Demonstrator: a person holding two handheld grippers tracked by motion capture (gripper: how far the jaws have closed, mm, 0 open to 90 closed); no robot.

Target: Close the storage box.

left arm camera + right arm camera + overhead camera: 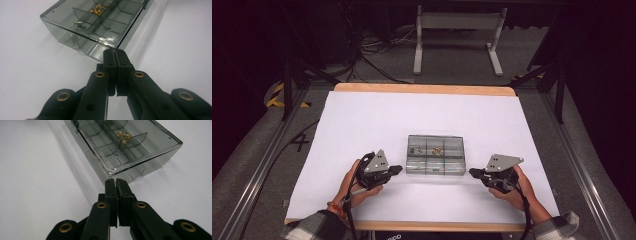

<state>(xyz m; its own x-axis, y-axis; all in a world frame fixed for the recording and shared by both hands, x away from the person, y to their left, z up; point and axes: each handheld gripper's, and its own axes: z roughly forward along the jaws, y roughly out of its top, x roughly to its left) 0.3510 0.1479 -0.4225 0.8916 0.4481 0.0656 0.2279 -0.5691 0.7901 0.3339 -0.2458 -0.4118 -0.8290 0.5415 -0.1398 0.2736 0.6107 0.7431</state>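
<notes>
We hold one gripper in each hand, both low over the table (362,115) and aimed inward at the box (435,154) that sits between them, a little nearer our edge than the far one. The left gripper (398,169) comes in from the box's left end, the right gripper (472,172) from its right end; each tip stops just beside a near corner of the box, and we cannot tell if either touches. Both pairs of jaws are pressed together with nothing between them.

White surface lies open on every side of the box, widest toward the far edge.

We count one clear box with divided compartments, two grippers, one small heap of brass parts (97,9) in one compartment, and a few silvery parts (78,22) in the one next to it.
</notes>
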